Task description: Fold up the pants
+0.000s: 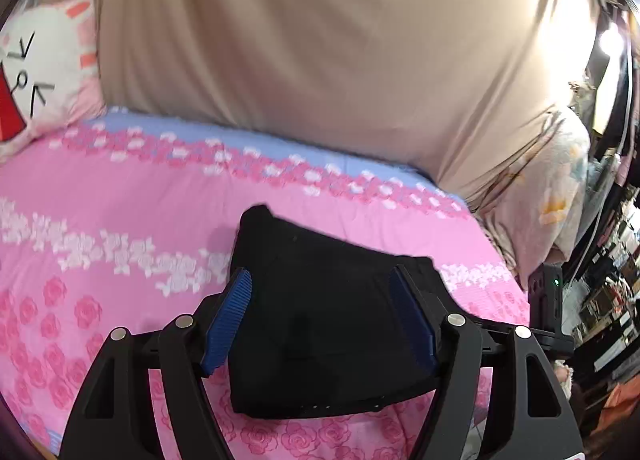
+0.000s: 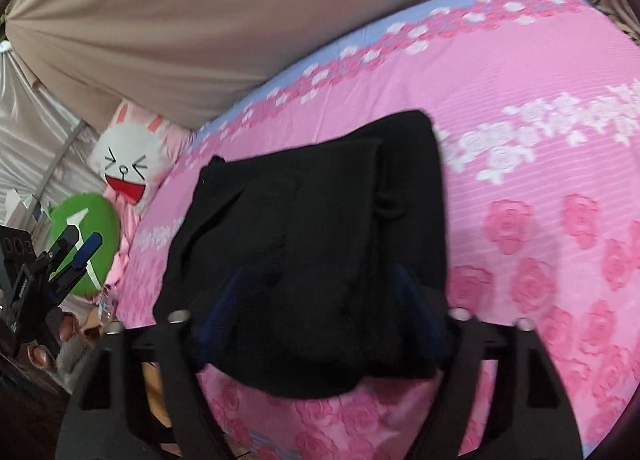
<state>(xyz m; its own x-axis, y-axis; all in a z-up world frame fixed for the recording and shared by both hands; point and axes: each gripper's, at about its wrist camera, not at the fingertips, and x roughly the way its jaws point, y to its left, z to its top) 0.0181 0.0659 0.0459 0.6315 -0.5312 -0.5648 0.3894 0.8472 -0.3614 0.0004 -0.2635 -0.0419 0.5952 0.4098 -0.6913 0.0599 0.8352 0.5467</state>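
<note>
The black pants lie folded into a compact bundle on the pink floral bed cover. My left gripper is open, its blue pads spread wide above the bundle, holding nothing. In the right wrist view the folded pants fill the middle. My right gripper is open, its blue pads wide apart at the bundle's near edge; whether they touch the cloth I cannot tell. The left gripper also shows at the far left of the right wrist view, off the bed.
A beige curtain hangs behind the bed. A white bunny pillow lies at the head; it also shows in the right wrist view beside a green cushion. A floral blanket and cluttered shelves stand at the right.
</note>
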